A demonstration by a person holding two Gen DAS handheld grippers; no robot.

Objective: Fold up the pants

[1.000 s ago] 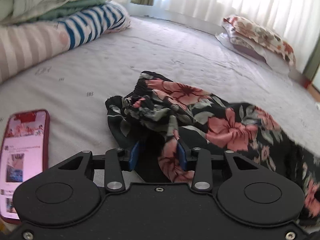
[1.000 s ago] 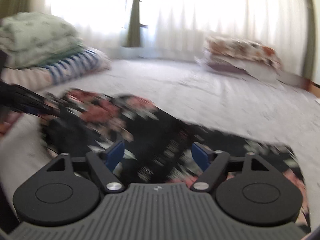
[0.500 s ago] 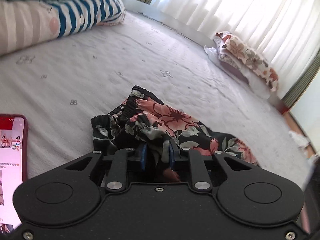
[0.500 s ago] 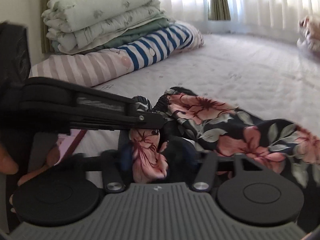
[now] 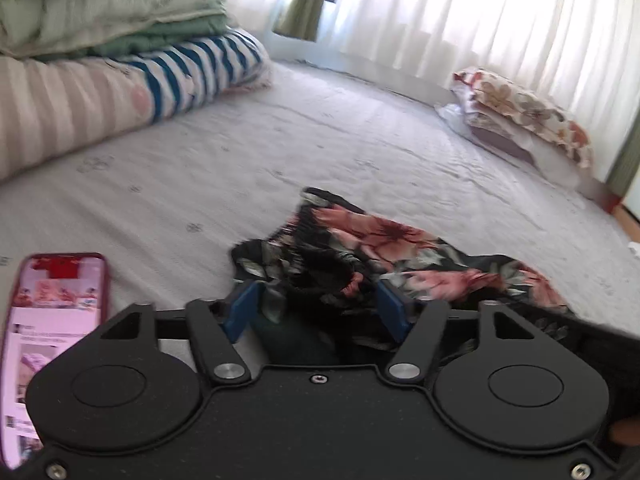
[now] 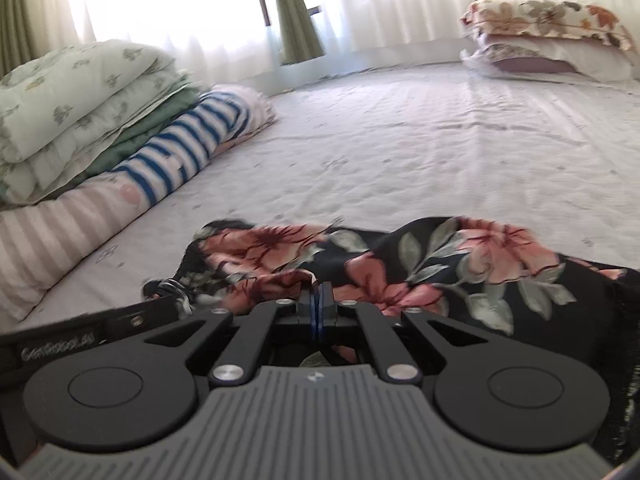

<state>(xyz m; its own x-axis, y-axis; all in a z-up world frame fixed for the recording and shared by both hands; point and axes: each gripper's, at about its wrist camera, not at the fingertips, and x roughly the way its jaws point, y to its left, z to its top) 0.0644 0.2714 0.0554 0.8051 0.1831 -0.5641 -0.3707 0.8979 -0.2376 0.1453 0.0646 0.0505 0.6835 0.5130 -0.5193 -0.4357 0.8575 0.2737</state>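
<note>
Black pants with pink flowers point(image 5: 384, 240) lie bunched on the pale bed sheet, just ahead of both grippers; they also show in the right wrist view point(image 6: 420, 264). My left gripper point(image 5: 318, 312) is open, its blue pads either side of the gathered waistband, with cloth between them but not pinched. My right gripper point(image 6: 318, 308) is shut on a fold of the pants near the waistband. The left gripper's black body point(image 6: 80, 340) shows at the lower left of the right wrist view, close beside the right gripper.
A phone with a lit screen point(image 5: 52, 332) lies on the sheet at the left. Stacked folded quilts point(image 5: 100, 40) stand at the back left. Floral pillows point(image 5: 520, 108) lie at the back right before white curtains. The bed edge point(image 5: 624, 216) runs along the far right.
My left gripper was shut on the waistband half a second ago and has opened. My right gripper has closed on a fold of the pants and swung to face the window.
</note>
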